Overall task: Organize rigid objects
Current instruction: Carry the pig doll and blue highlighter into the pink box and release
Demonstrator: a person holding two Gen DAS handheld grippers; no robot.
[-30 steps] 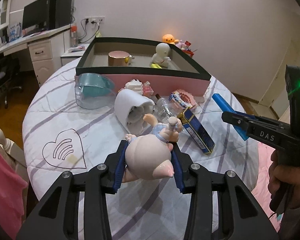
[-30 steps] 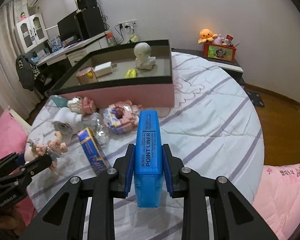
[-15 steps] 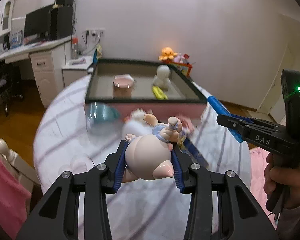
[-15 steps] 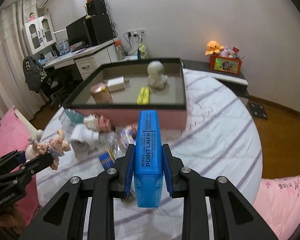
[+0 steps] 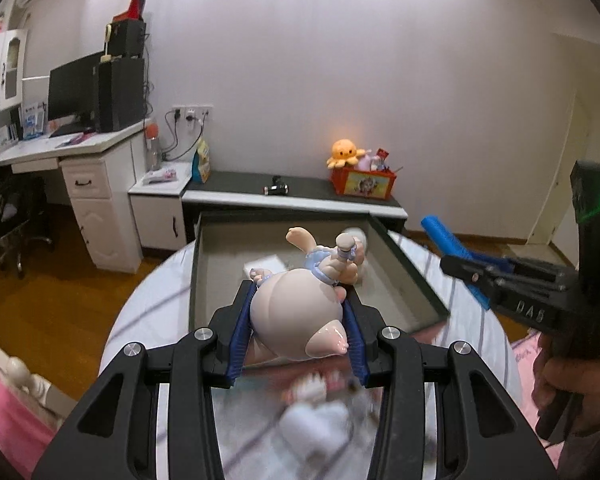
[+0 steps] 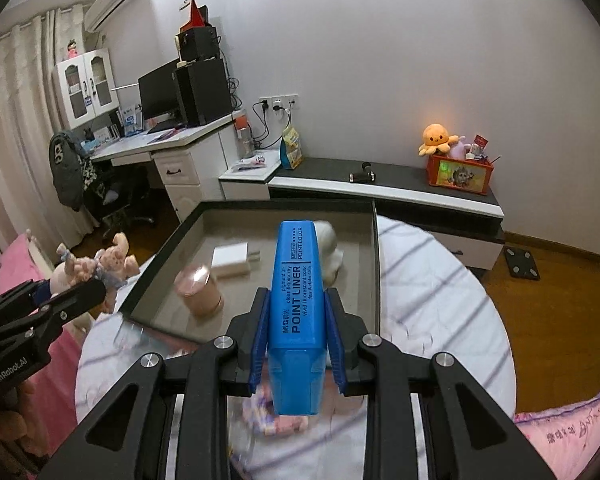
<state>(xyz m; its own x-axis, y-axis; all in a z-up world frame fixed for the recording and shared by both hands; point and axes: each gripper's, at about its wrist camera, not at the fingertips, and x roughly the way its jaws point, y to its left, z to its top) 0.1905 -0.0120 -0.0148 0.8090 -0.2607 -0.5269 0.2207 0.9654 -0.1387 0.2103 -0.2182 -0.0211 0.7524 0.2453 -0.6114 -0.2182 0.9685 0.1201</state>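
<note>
My left gripper [image 5: 298,300] is shut on a pink piglet doll [image 5: 296,320], held in the air above the near edge of the dark-rimmed pink box [image 5: 404,272]. My right gripper [image 6: 297,296] is shut on a blue Point Liner highlighter [image 6: 296,300], also raised in front of the box [image 6: 374,264]. Inside the box lie a pink round tin [image 6: 200,290], a white charger [image 6: 232,258] and a white figurine [image 6: 330,248]. In the left wrist view the right gripper [image 5: 450,266] and its highlighter [image 5: 444,236] sit to the right. The left gripper [image 6: 92,290] with the doll [image 6: 100,266] appears at the left of the right wrist view.
Blurred loose items lie on the striped round table below the jaws: a white cup [image 5: 316,420] and a pink block toy [image 6: 276,416]. A low cabinet [image 6: 380,192] with an orange plush [image 6: 436,138] stands behind the box, a desk [image 6: 160,148] at the left, pink bedding [image 6: 572,432] at the right.
Both grippers have risen and moved toward the box with their objects still held. The loose items on the table have slid down under the jaws, and the box interior now fills the middle.
</note>
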